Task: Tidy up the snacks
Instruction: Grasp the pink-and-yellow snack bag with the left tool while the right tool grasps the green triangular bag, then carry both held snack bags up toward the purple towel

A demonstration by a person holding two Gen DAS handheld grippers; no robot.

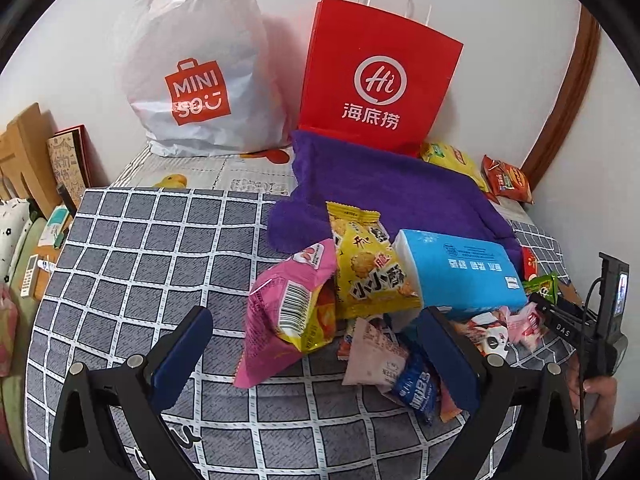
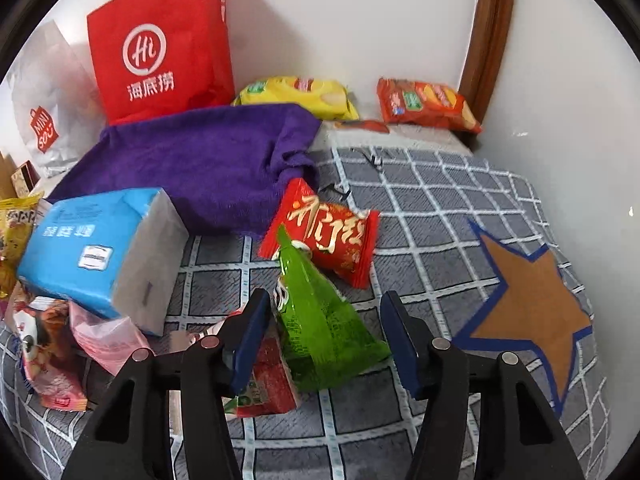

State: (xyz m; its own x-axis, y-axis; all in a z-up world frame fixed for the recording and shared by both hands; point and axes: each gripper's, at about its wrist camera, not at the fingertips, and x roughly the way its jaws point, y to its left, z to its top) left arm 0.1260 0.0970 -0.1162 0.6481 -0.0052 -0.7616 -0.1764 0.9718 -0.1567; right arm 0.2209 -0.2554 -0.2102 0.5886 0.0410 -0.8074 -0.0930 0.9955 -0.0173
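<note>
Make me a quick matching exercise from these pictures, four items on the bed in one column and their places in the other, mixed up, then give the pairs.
Things:
1. red paper bag
2. purple towel
3. blue tissue pack
4. green snack packet

Places:
A. between the right gripper's open fingers
B. spread in front of the red bag
C. upright against the wall
D. beside the yellow cracker packet

Pairs: 1-C, 2-B, 3-D, 4-A
</note>
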